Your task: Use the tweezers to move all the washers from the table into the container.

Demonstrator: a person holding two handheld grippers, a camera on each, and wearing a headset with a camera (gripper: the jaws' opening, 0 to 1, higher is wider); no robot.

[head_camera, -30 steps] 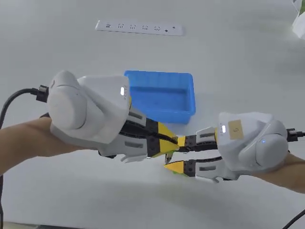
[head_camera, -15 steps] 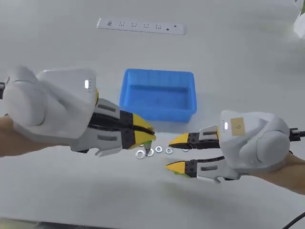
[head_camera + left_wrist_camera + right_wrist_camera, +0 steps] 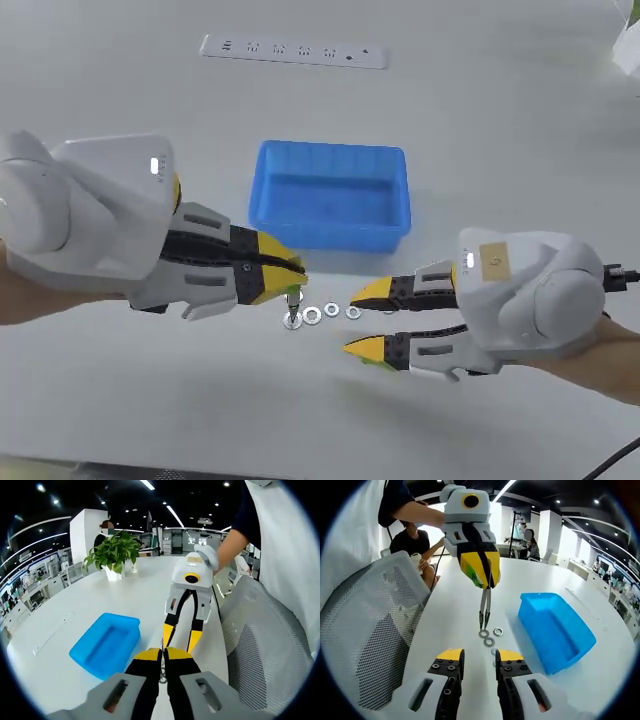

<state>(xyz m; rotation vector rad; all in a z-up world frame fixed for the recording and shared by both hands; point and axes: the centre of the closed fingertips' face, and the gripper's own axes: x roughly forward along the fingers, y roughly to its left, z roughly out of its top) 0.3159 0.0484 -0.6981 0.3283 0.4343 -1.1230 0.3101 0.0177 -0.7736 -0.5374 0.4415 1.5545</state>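
Picking a washer, likely | left gripper (image 3: 292,270) clenched on tweezers (image 3: 293,300), tips down at one end of the washers (image 3: 331,312) lying just before the blue container (image 3: 340,238) | right gripper (image 3: 362,320) spread, empty, before that container | next: pinch, lift, carry over its rim

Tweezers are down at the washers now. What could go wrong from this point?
1. The washers lie flat and close together, so the tweezers in the left gripper may slip off one or scatter its neighbours.
2. The right gripper, jaws open, sits just beside them and could knock them.
3. A loosely pinched washer might drop on the way to the blue container.
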